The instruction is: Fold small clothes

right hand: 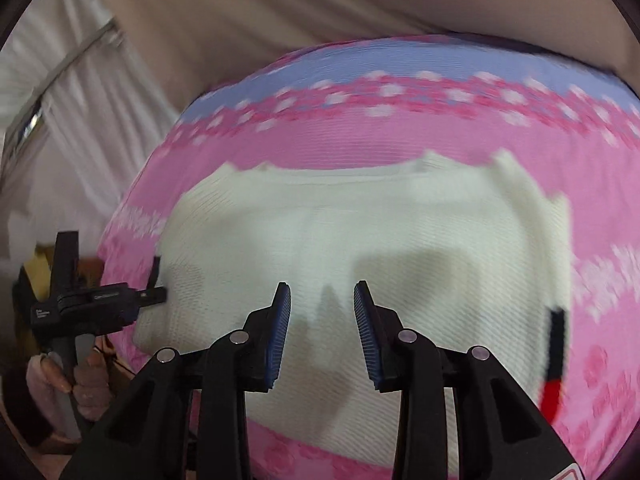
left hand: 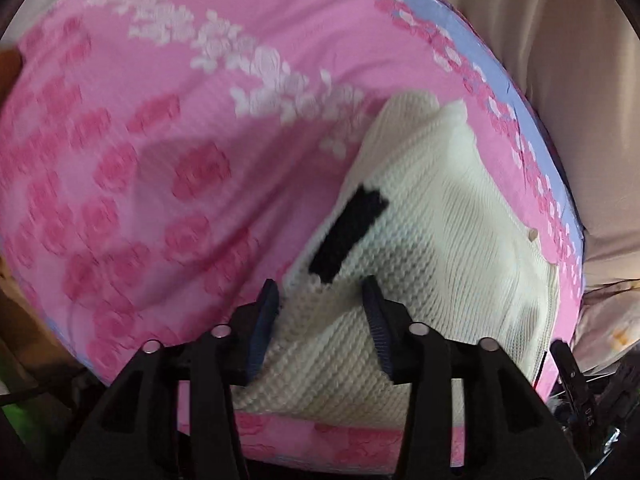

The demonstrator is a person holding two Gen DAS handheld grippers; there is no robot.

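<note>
A cream knit sweater (left hand: 432,240) with a black patch (left hand: 348,236) lies folded on a pink floral bed cover (left hand: 160,140). My left gripper (left hand: 320,286) is open, its blue-padded jaws astride the sweater's near corner just above the knit. In the right wrist view the sweater (right hand: 360,232) spreads wide, with a black and red stripe (right hand: 554,360) at its right edge. My right gripper (right hand: 322,292) is open and empty above the sweater's near middle. The left gripper also shows in the right wrist view (right hand: 154,280), at the sweater's left edge.
The bed cover has a lilac border (right hand: 360,68) at the far edge. Beige curtains (right hand: 280,8) hang behind the bed. A hand in a pink sleeve (right hand: 84,384) holds the left gripper's handle. Dark clutter (left hand: 600,400) sits at the bed's right corner.
</note>
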